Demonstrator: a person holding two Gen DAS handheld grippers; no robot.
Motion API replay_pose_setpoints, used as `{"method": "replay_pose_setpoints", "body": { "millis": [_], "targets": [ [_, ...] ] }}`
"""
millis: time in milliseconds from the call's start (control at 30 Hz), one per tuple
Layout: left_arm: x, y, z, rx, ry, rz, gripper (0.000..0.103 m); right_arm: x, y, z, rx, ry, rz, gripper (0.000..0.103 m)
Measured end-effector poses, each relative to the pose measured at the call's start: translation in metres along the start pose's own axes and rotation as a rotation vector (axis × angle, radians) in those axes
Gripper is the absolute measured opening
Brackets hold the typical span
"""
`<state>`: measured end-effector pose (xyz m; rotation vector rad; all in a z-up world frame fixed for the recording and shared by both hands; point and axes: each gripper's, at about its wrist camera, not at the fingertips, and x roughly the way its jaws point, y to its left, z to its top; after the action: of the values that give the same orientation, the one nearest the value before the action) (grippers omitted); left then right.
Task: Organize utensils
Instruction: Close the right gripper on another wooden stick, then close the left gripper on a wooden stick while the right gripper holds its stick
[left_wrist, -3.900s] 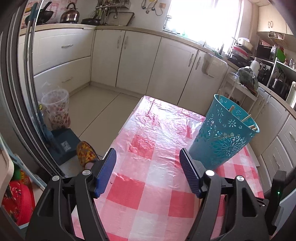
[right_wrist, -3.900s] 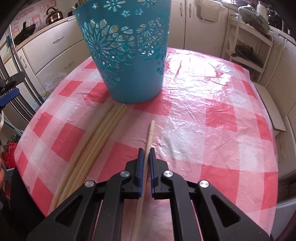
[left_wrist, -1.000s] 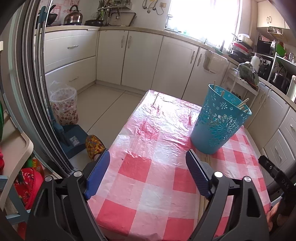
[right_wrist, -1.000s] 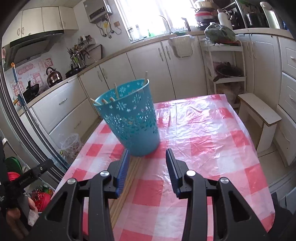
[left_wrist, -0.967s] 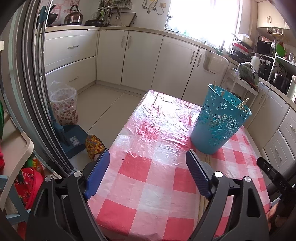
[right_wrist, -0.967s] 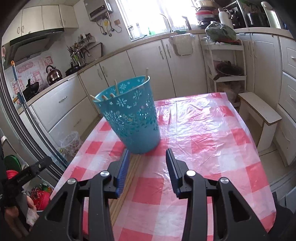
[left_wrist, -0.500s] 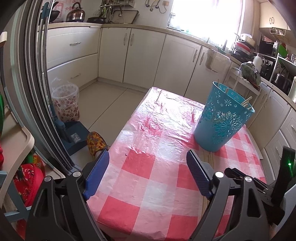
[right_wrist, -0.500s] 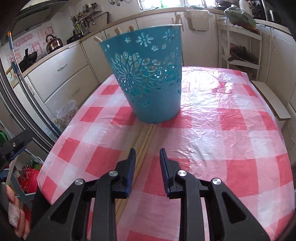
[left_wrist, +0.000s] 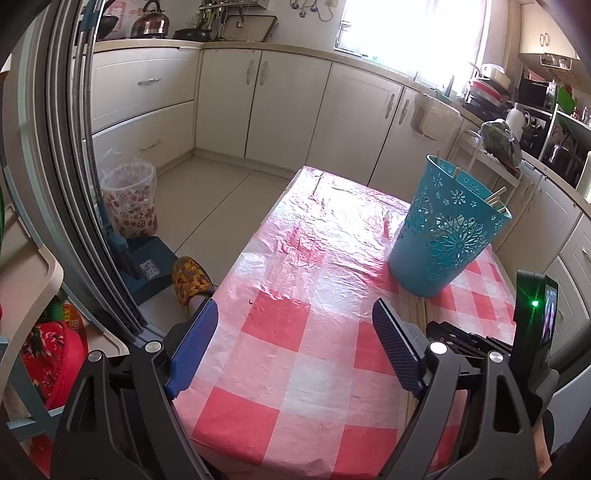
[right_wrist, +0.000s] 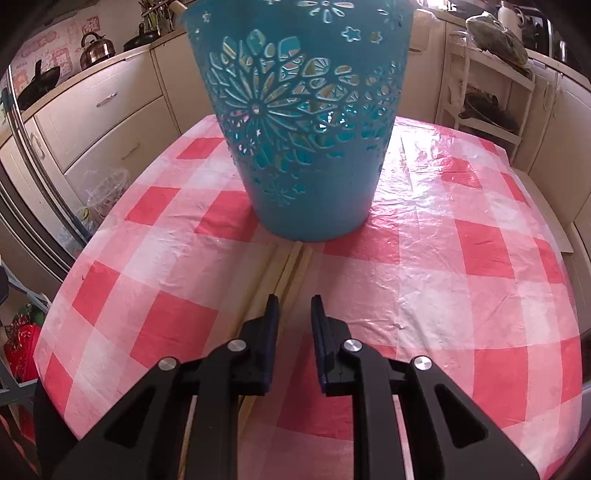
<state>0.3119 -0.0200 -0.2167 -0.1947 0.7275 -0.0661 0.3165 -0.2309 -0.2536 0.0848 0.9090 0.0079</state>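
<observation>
A teal cut-out basket (right_wrist: 301, 122) stands on the red-and-white checked table (right_wrist: 461, 266) and holds wooden chopsticks; their tips show above its rim in the left wrist view (left_wrist: 496, 195). Several loose chopsticks (right_wrist: 286, 273) lie on the cloth in front of the basket. My right gripper (right_wrist: 294, 314) is low over them, its jaws a little apart with one chopstick between them, gripping nothing. My left gripper (left_wrist: 293, 332) is wide open and empty over the table's near left part. The basket (left_wrist: 443, 232) is to its far right.
The right gripper's body with a green light (left_wrist: 532, 321) shows at the left view's right edge. A fridge door (left_wrist: 48, 166) and a slipper (left_wrist: 190, 278) are left of the table. A stool (right_wrist: 546, 218) stands at the table's right edge. Cabinets ring the room.
My right gripper has let go of a chopstick, risen, opened, then come down toward the loose chopsticks with its jaws narrowing. My left gripper pulled back from the basket and stayed open.
</observation>
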Motion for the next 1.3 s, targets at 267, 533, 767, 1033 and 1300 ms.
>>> {"method": "replay_pose_setpoints", "body": {
  "millis": [267, 533, 767, 1033, 1300],
  "targets": [
    [0.012, -0.017, -0.004, 0.056, 0.063, -0.038, 0.082, -0.008, -0.022, -0.010, -0.067, 0.038, 0.021, 0.012],
    [0.043, -0.062, -0.012, 0.187, 0.161, -0.047, 0.082, -0.027, -0.063, -0.029, 0.021, 0.006, 0.083, 0.012],
    [0.076, -0.099, -0.014, 0.271, 0.224, -0.056, 0.082, -0.030, -0.083, -0.036, 0.126, -0.055, 0.140, 0.014],
    [0.111, -0.122, -0.018, 0.349, 0.285, -0.021, 0.082, -0.029, -0.093, -0.035, 0.184, -0.065, 0.203, 0.014],
    [0.127, -0.128, -0.022, 0.364, 0.310, 0.030, 0.082, -0.028, -0.098, -0.037, 0.215, -0.067, 0.240, 0.015]
  ]
}}
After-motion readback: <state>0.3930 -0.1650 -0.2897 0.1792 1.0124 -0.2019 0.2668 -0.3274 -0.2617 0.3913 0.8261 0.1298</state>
